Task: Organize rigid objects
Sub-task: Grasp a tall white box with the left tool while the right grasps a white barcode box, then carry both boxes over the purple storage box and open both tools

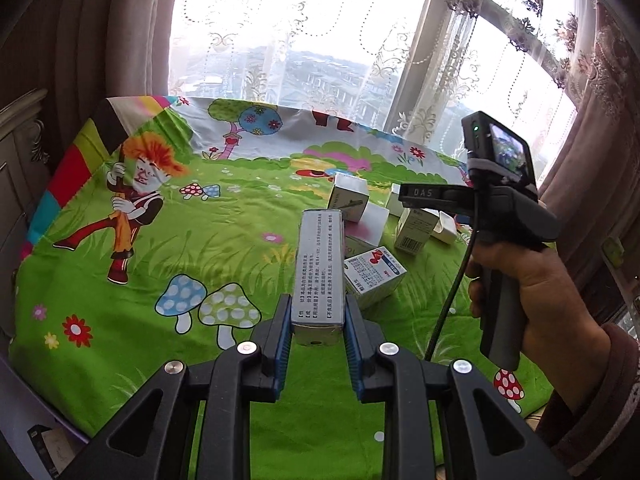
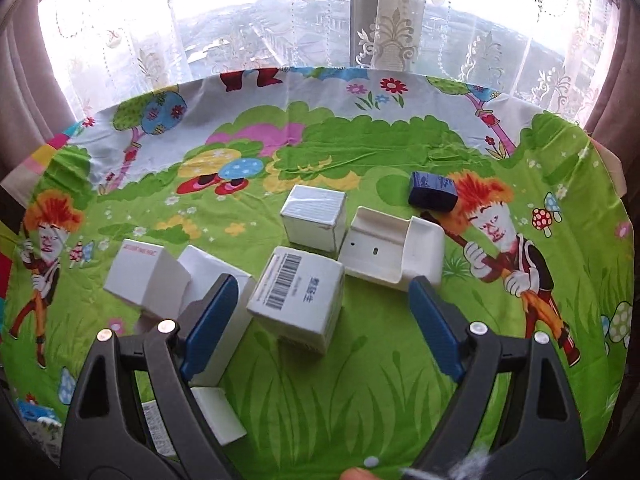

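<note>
The left hand-held gripper (image 1: pixel 318 316) points forward, its blue pads (image 1: pixel 283 328) pressed against both sides of a long grey box (image 1: pixel 320 264). The right hand-held gripper (image 2: pixel 320 312) has its jaws spread wide; the right hand (image 1: pixel 532 300) wraps its pistol handle.

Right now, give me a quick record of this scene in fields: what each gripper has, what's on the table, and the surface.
left gripper: shut on a long grey box, held above the cloth
right gripper: open, holding nothing, over the barcode box
loose items: several white boxes, a white plastic holder, a dark blue box
surface: cartoon-print green cloth
background: window with lace curtain
</note>
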